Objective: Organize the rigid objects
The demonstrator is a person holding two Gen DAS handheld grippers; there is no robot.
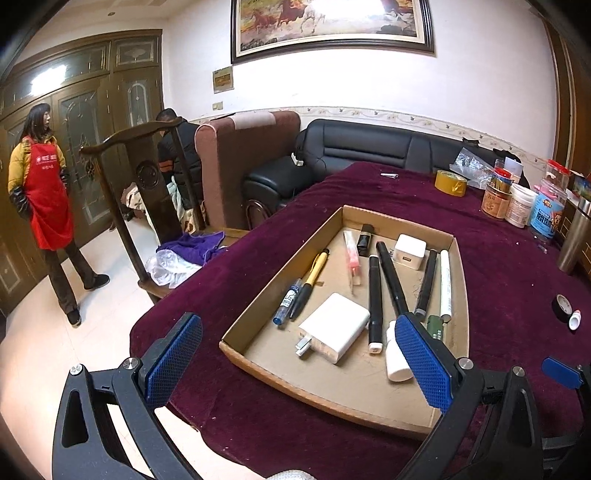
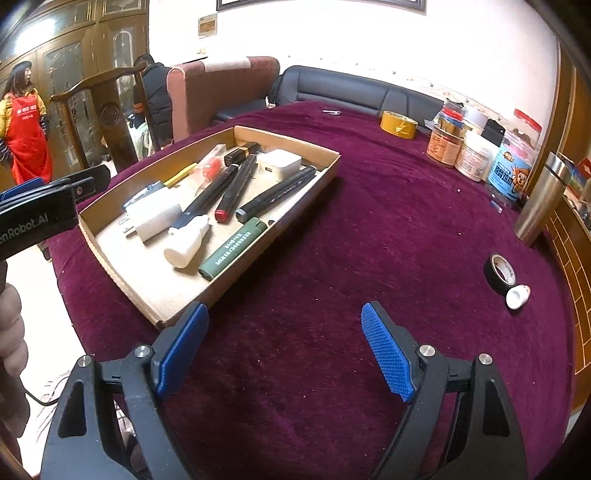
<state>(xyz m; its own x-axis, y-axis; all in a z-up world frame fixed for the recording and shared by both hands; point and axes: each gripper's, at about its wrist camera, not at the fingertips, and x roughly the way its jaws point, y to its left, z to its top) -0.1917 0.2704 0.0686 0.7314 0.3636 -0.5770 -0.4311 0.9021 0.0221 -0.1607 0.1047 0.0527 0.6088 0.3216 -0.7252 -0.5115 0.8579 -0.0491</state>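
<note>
A living room, with a black leather sofa (image 1: 369,147) and a brown armchair (image 1: 236,162) against the far wall, a framed horse painting (image 1: 332,26) above them, carved wooden doors (image 1: 85,110) off to one side, and two people standing over there by a dark wooden chair (image 1: 147,184). The surface (image 2: 369,229) wears a plum velvet cloth, lightly speckled with crumbs. Straight ahead of the left tongs (image 1: 299,354) sits the shallow cardboard tray (image 1: 266,291), and it looks nearly full: pens, black markers, two white chargers, a small white bottle (image 2: 186,242) and a green lighter (image 2: 232,247) all lie inside it. So most of the sorting seems done. What still lies loose, I'd say, is a black tape roll (image 2: 500,273) with a little white cap (image 2: 517,295) touching it, off to the far right of the right tongs (image 2: 284,350), plus a yellow tape roll (image 2: 399,124) and a cluster of jars and tins (image 2: 465,147) well beyond. Both tongs stand wide apart and hold nothing; the right pair hovers over bare cloth just beside the tray's near corner.
</note>
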